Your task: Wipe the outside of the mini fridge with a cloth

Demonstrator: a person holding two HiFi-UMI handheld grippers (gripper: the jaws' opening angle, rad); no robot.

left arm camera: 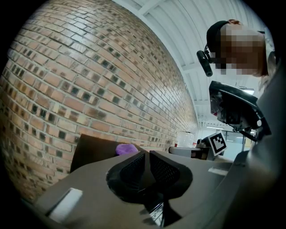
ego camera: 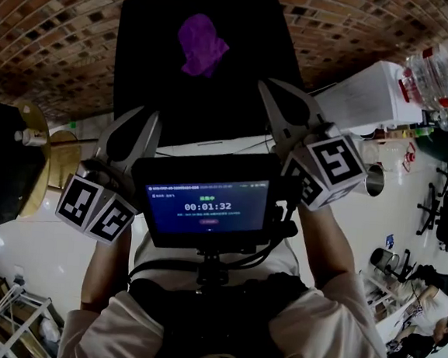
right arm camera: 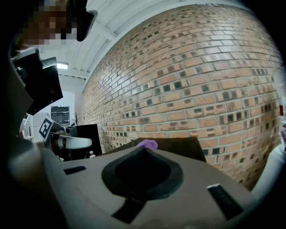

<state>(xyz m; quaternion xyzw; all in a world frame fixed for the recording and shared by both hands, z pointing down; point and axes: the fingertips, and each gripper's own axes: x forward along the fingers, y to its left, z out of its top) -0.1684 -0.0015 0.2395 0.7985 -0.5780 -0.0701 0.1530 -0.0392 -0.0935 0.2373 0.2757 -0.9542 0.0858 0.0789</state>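
1. A brick wall of rough red-brown and dark bricks with pale mortar fills the background.
2. One mini fridge, a black box with a flat matte top, stands against that wall.
3. One dark, rectangular screen sits on the person's chest rig. Its blue panel shows "00:01:32" in white digits, and the smaller print is too fine to read.
4. There are two grey plastic hand-held grippers, each with a cube of black-and-white square markers.
   - The left hand-held gripper has its ribbed black pads a narrow slit apart, with nothing between them.
   - The right hand-held gripper has its pointed jaws pressed together on nothing.
   - Both are held in front of the fridge and well short of its top.
5. A cluster of clear plastic bottles with red bands lies at the upper right. Their number is unclear.
6. One purple cloth, soft and crumpled into a lump, lies on the fridge top nearer the wall, touched by neither gripper.
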